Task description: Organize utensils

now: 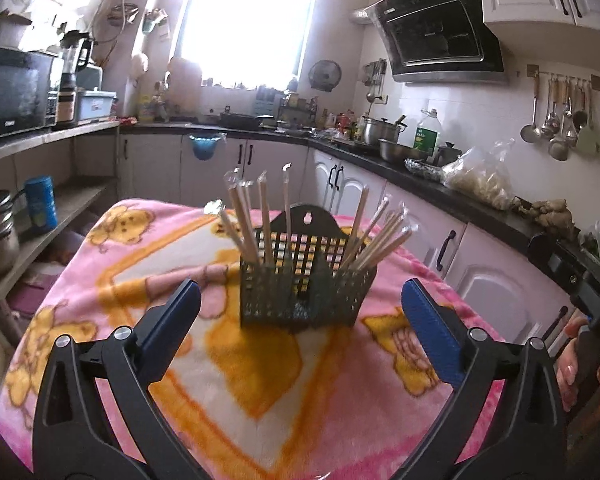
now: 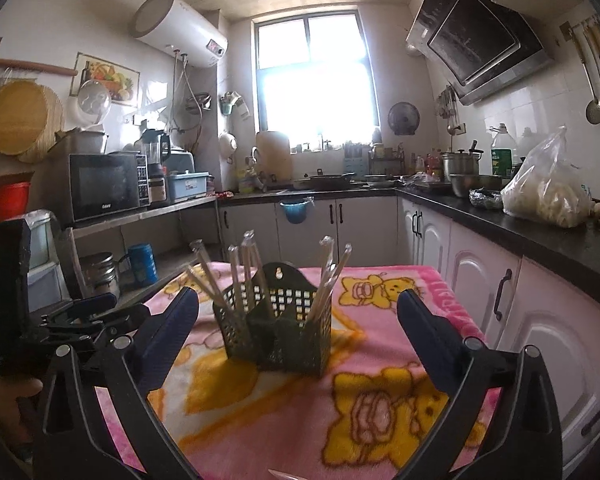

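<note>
The dark perforated basket point(image 1: 306, 280) stood upright near the middle of the pink bear-print blanket point(image 1: 260, 380), and every place below is told from it. Bare blanket lay open on all sides of the basket. Past it the blanket's far edge dropped away toward the white cabinets point(image 1: 496, 280) under the dark counter point(image 1: 480, 204); to its left a shelf held a blue tin point(image 1: 41, 204).

The wrapped chopsticks point(image 1: 256, 220) stood on end in the basket, long axes running up out of the rim. Those in the left compartment leaned slightly leftward; a second bundle point(image 1: 380, 236) in the right compartment fanned up and to the right. The clear wrapper tips pointed upward. The basket's tall back plate with its hanging hole faced the cameras from the far side.

The left gripper point(image 1: 300, 316) sat short of the basket, fingers spread wide with nothing between the blue pads point(image 1: 432, 332); the basket's base showed between them, untouched. The right gripper point(image 2: 298, 320) likewise stood spread wide and empty, the basket point(image 2: 278, 328) ahead of it and apart. A hand point(image 1: 576, 364) showed to the basket's right, on the other tool's grip.
</note>
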A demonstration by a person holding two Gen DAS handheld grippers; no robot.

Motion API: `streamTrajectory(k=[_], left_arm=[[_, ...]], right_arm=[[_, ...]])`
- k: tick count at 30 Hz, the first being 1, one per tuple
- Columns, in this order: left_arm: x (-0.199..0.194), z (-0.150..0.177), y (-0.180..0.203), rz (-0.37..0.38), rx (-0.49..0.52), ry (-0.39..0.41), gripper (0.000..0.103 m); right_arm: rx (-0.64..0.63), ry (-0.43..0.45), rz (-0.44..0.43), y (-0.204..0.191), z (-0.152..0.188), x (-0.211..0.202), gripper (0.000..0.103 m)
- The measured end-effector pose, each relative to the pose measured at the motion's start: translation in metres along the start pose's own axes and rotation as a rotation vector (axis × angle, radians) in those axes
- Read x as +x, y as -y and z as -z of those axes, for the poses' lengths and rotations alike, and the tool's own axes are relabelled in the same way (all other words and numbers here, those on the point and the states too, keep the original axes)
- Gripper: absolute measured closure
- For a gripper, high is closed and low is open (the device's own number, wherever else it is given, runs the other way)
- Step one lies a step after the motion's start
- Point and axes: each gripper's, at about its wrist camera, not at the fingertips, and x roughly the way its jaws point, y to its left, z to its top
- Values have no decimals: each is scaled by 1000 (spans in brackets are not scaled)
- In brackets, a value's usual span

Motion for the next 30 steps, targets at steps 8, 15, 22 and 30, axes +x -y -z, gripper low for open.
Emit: streamTrajectory(k=[8,15,22,30], left_arm=[[-19,36,3,-42,8,-1,11],[-31,63,0,-45,2,11,11],[-36,83,0,-60,12,-19,11],[-40,92,1,-83,16,-28,11]], right_arm=[[10,-18,8,-11,35,-17,6],[14,-37,62,-18,68,-28,6],[12,-61,87,-28,94,-36,6],[34,-71,88,-33,105,-43,6]])
